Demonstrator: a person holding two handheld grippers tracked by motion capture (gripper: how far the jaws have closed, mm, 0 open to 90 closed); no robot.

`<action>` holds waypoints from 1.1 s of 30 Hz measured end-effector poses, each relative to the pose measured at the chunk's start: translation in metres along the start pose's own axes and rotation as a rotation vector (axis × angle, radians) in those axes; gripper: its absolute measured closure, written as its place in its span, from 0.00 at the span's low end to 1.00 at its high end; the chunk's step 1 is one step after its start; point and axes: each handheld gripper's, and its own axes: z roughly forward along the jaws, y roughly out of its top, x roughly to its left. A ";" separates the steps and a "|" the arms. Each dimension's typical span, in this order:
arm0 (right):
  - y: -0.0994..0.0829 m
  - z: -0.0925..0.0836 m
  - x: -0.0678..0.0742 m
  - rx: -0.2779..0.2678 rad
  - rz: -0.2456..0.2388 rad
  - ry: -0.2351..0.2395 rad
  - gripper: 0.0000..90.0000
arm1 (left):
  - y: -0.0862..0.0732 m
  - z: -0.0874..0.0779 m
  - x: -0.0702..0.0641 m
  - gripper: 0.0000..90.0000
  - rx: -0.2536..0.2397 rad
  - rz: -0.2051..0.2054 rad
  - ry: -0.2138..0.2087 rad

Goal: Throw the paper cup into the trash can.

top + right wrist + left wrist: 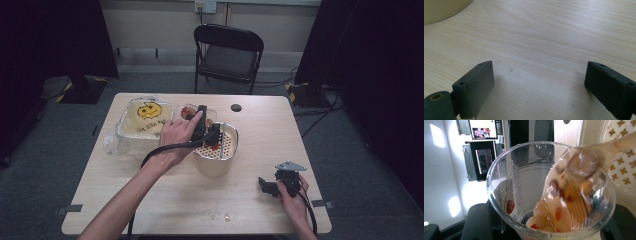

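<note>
My left gripper [211,134] is shut on a clear plastic cup [524,182] and holds it tipped on its side over a beige bucket [216,166]. A perforated strainer insert [228,143] sits in the bucket's top. In the left gripper view pale and red food scraps [549,215] in milky liquid lie along the cup's lower wall, and the strainer [624,170] shows beyond the rim. My right gripper [266,186] rests on the table at the front right. Its jaws stand wide apart over bare wood [539,85], holding nothing.
A clear bag with a yellow smiley-face box [145,120] lies at the back left, beside a small clear tub of red food [187,112]. Some droplets [220,216] sit near the table's front edge. A black folding chair [229,55] stands behind the table.
</note>
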 end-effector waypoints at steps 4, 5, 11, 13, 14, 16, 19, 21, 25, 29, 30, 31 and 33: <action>0.000 0.000 0.000 0.000 0.001 0.000 0.09 | 0.004 -0.001 -0.001 0.42 0.022 0.097 0.047; 0.000 0.000 0.000 0.000 0.000 0.000 0.09 | 0.006 -0.001 -0.001 0.41 0.038 0.128 0.056; 0.000 0.000 0.000 -0.001 0.000 0.001 0.09 | 0.011 -0.002 0.000 0.42 0.039 0.178 0.093; 0.000 0.000 0.000 0.000 -0.001 0.000 0.09 | 0.013 -0.001 -0.001 0.42 0.057 0.223 0.110; 0.000 0.000 0.000 0.000 -0.001 0.000 0.09 | 0.014 -0.001 -0.001 0.42 0.061 0.235 0.117; 0.000 0.000 0.000 0.000 0.000 0.000 0.09 | 0.014 -0.001 0.000 0.42 0.055 0.234 0.122; 0.000 0.000 0.000 0.000 0.000 0.000 0.09 | 0.015 -0.001 0.002 0.42 0.061 0.271 0.125; 0.000 0.000 0.000 0.000 0.000 0.000 0.09 | 0.016 -0.002 0.002 0.42 0.078 0.320 0.138; 0.000 0.000 0.000 0.000 0.000 0.000 0.09 | 0.018 -0.003 0.000 0.42 0.088 0.376 0.164; 0.000 0.000 0.000 -0.001 0.000 0.001 0.09 | 0.022 -0.003 -0.011 0.42 0.099 0.509 0.215; 0.000 0.000 0.000 0.000 -0.001 0.001 0.09 | 0.024 -0.004 -0.012 0.42 0.110 0.542 0.220; 0.000 0.000 0.000 0.000 -0.001 0.001 0.09 | 0.024 -0.004 -0.013 0.42 0.102 0.538 0.223; 0.000 0.000 0.000 0.000 0.000 0.000 0.09 | 0.027 -0.004 -0.014 0.42 0.117 0.543 0.216</action>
